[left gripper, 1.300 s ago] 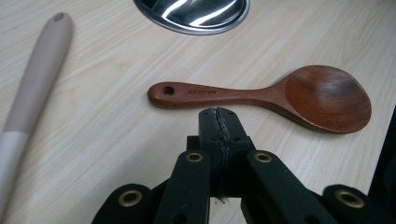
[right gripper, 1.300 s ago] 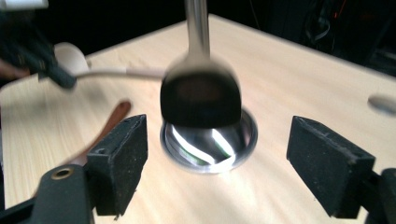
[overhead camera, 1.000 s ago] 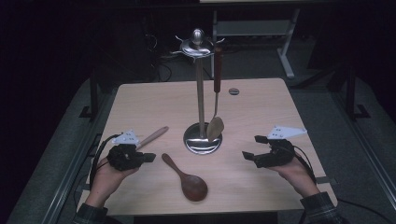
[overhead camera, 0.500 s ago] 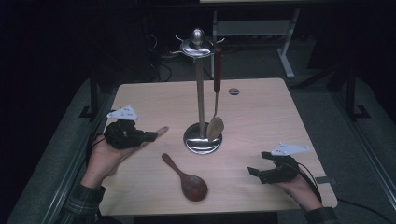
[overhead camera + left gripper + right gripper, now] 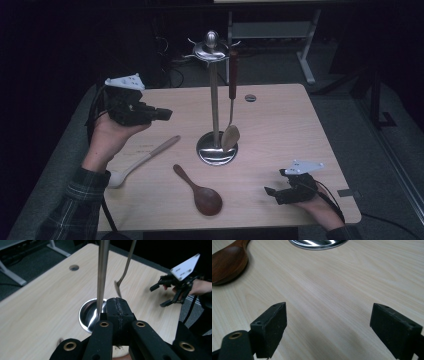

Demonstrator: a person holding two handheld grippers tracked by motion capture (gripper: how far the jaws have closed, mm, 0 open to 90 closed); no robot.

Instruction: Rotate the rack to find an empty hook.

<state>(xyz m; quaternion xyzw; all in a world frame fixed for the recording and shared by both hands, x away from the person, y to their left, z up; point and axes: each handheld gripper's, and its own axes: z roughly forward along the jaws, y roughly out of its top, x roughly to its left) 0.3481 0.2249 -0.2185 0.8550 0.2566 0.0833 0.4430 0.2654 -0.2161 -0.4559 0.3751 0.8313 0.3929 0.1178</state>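
High view shows my wooden table [image 5: 280, 125] bare of readable writing, with the steel utensil stand [image 5: 216, 100] upright at its middle and a metal spoon [image 5: 231, 135] hanging from it. Before it lie the dark wooden spoon [image 5: 200, 192] and, further left, the pale spoon [image 5: 142, 160]. My left gripper [image 5: 162, 114] is lifted, pointing level at the stand, jaws together on nothing. My right gripper [image 5: 272, 192] sits low near the front edge, jaws wide apart.
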